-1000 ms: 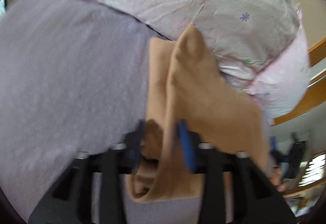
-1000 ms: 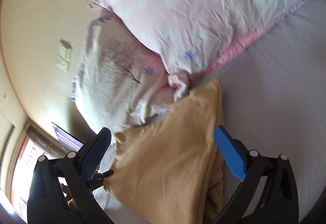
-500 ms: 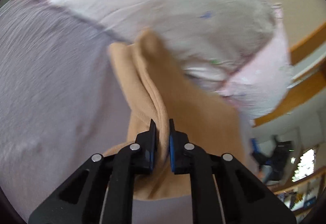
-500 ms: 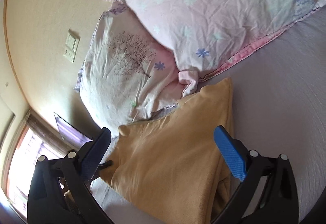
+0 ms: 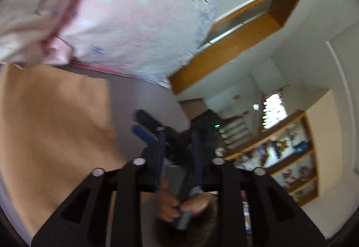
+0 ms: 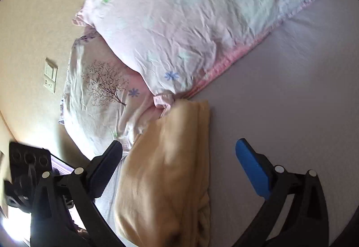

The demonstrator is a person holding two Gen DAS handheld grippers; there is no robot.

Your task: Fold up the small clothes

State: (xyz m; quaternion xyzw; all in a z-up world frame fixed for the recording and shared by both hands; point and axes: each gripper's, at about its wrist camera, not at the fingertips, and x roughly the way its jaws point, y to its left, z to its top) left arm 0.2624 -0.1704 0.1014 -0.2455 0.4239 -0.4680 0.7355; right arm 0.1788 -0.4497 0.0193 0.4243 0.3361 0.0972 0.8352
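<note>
A folded tan garment (image 6: 170, 168) lies on the lilac bed sheet (image 6: 291, 81), its far end against the pillows. My right gripper (image 6: 179, 152) is wide open above it and holds nothing. In the left wrist view the garment (image 5: 51, 134) lies flat at the left. My left gripper (image 5: 178, 146) is partly open and empty, to the right of the garment and pointed past it. The right gripper (image 5: 157, 130) shows beyond the left one, with the hand holding it.
Two pink flowered pillows (image 6: 190, 22) lie at the head of the bed by a beige wall with a switch plate (image 6: 50, 77). The left wrist view shows a pillow (image 5: 125, 22), a wooden frame (image 5: 242, 29) and shelves (image 5: 280, 157) across the room.
My left gripper was shut on a fold of the garment; it has let go, opened and swung right, off the cloth. The garment now lies folded flat. The right gripper stayed open.
</note>
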